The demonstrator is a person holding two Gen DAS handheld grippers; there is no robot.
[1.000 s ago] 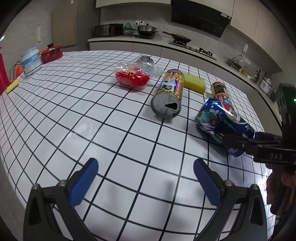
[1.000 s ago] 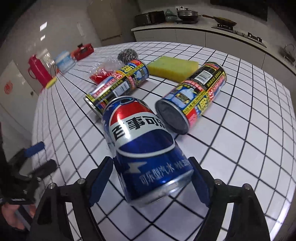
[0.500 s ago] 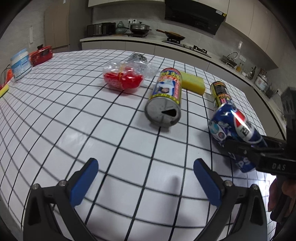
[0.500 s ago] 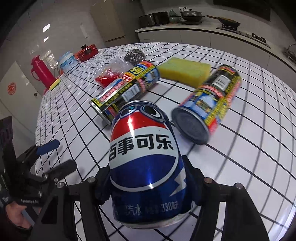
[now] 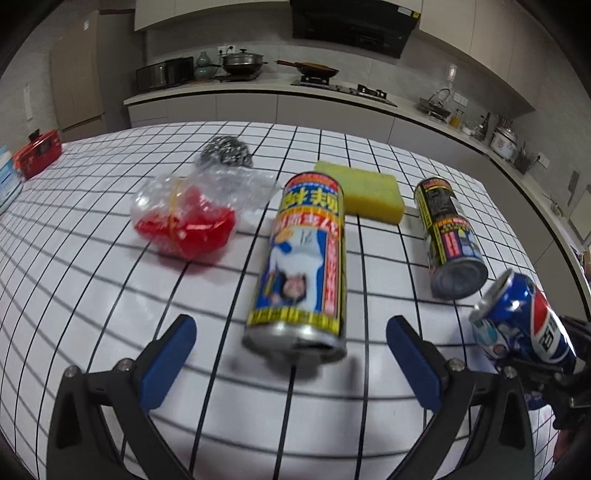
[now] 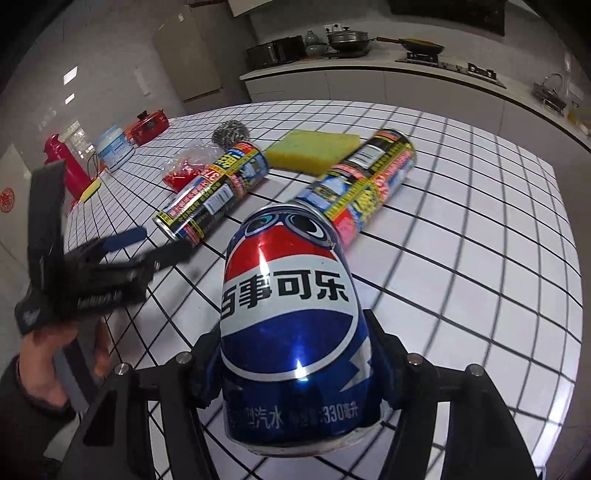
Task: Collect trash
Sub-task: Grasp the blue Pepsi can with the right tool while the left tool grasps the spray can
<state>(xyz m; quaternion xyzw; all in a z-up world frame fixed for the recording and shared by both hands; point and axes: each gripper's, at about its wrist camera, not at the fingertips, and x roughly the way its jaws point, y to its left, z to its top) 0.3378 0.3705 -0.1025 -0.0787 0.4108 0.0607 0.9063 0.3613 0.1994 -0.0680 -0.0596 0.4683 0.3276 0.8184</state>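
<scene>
Between left hand-held gripper [image 5: 291, 358] pads: yellow can [image 5: 301, 266] now, seemingly untouched.

I'm working in a home kitchen: a long pale counter [image 5: 332, 98] along the wall carries a lidded steel pot [image 5: 243, 61] and a dark wok [image 5: 314, 69] on a hob, beneath a black extractor hood [image 5: 354, 26] and cream cupboards [image 5: 491, 29].
</scene>
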